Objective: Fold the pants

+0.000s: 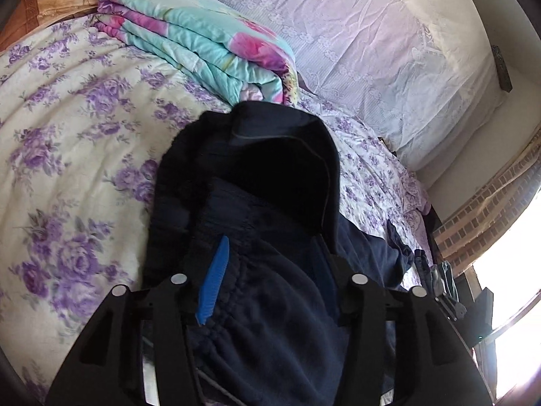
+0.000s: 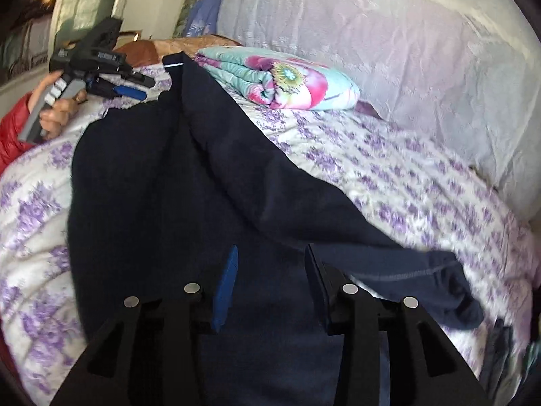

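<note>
A: Assessing risk first: what could fail from here?

B: Both grippers read as spread wide. In the left wrist view the left gripper (image 1: pixel 267 270) has the gathered waistband of the pants (image 1: pixel 270 182) between its fingers, but no clamping shows. The right gripper (image 2: pixel 270 287) straddles dark cloth the same way. Judged from this, lifting now would let the fabric slide out and bunch, spoiling the fold line.

A: Location and orientation of the pants?

B: Pants lie on the floral bedspread (image 2: pixel 389 155), just in front of the folded quilt (image 2: pixel 280 77). In the right wrist view the long axis runs from the right gripper away toward the quilt's left end. Which end lies there cannot be told.
</note>
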A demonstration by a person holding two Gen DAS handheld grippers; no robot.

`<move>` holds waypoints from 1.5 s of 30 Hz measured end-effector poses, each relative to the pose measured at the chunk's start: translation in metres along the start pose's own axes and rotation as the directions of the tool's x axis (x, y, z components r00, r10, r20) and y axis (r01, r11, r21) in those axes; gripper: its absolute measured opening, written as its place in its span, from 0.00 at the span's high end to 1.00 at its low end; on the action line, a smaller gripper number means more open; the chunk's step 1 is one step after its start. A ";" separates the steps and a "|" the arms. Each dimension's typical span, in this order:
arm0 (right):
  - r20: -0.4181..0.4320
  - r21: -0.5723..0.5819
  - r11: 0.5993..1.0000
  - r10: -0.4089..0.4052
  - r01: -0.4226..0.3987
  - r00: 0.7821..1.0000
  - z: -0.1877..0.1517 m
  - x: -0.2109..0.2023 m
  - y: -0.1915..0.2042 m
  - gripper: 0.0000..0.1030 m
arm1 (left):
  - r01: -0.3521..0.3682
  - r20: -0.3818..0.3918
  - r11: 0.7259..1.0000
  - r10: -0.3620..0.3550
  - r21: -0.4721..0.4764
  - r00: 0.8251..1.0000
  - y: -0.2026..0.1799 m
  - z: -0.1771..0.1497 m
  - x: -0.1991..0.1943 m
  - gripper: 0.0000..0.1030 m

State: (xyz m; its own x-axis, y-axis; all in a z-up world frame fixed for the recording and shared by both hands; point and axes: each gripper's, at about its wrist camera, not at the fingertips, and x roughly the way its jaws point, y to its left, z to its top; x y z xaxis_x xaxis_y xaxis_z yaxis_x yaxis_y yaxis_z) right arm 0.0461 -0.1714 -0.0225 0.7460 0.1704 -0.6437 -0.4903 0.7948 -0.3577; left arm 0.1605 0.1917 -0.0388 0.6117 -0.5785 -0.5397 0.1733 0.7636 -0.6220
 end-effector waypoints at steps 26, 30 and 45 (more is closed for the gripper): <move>0.033 -0.213 0.962 -0.169 0.172 0.985 -0.002 -0.022 0.002 0.96 | -0.071 -0.116 0.951 0.037 -0.300 0.993 -0.011 0.031 0.037 0.82; 0.048 -0.200 0.965 -0.161 0.168 0.986 -0.005 -0.038 0.005 0.96 | -0.034 -0.086 0.968 0.012 -0.249 0.996 -0.015 0.019 0.013 0.85; -0.057 -0.127 0.992 0.000 -0.007 0.998 -0.070 -0.056 0.074 0.95 | -0.076 -0.176 0.984 0.047 -0.159 0.983 0.013 -0.044 -0.016 0.80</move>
State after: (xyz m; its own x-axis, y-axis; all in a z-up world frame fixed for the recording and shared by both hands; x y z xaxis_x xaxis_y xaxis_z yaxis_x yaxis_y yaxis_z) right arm -0.0630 -0.1631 -0.0605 0.7189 0.1368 -0.6815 -0.5491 0.7130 -0.4360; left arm 0.1189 0.1980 -0.0629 0.4739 -0.5831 -0.6599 0.0015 0.7499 -0.6615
